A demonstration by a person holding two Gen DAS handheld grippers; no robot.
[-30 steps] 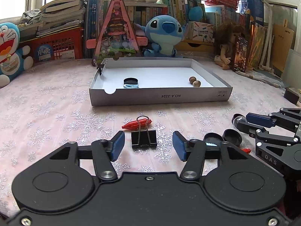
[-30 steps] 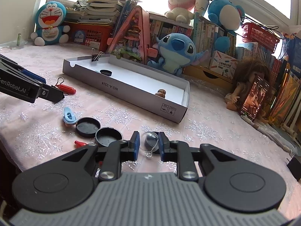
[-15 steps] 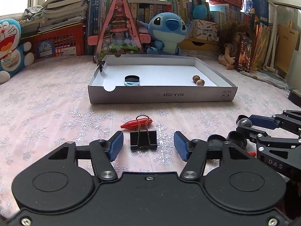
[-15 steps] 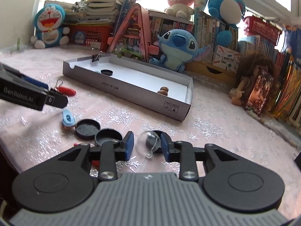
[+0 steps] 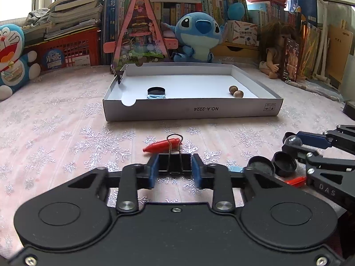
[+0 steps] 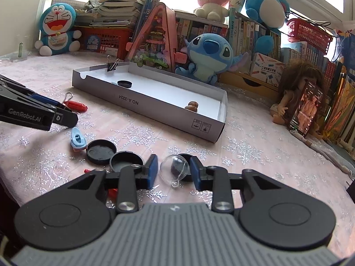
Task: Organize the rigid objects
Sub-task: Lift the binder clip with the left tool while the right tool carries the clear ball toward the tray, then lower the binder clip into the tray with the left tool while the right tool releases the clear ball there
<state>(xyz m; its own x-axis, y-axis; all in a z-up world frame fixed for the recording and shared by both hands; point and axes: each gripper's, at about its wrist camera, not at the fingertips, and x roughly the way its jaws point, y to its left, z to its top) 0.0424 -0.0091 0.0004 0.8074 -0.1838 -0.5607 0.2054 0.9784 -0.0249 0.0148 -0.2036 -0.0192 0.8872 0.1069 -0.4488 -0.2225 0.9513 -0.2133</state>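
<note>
A black binder clip (image 5: pixel 185 163) stands on the pink snowflake cloth, and my left gripper (image 5: pixel 174 170) is shut on its body, blue pads pressing both sides. Just beyond it lies a red carrot-shaped piece (image 5: pixel 163 146). A clear plastic ball (image 6: pixel 175 168) sits between the pads of my right gripper (image 6: pixel 174 170). Its jaws are closing, with a thin gap still showing at the left pad (image 6: pixel 152 171). The grey cardboard tray (image 5: pixel 190 110) ahead holds a black cap (image 5: pixel 156 90) and two brown nuts (image 5: pixel 236 92). Another binder clip (image 6: pixel 112 65) is clamped on its far wall.
Two black lids (image 6: pixel 101 151) (image 6: pixel 126 161), a small blue piece (image 6: pixel 77 140) and a black cap (image 6: pixel 185 156) behind the ball lie between the grippers. Plush toys, a doll, books and red baskets line the back.
My left jaws have come forward a little and closed on the binder clip. My right jaws let go of the clear ball, widened, and have narrowed again around it.
</note>
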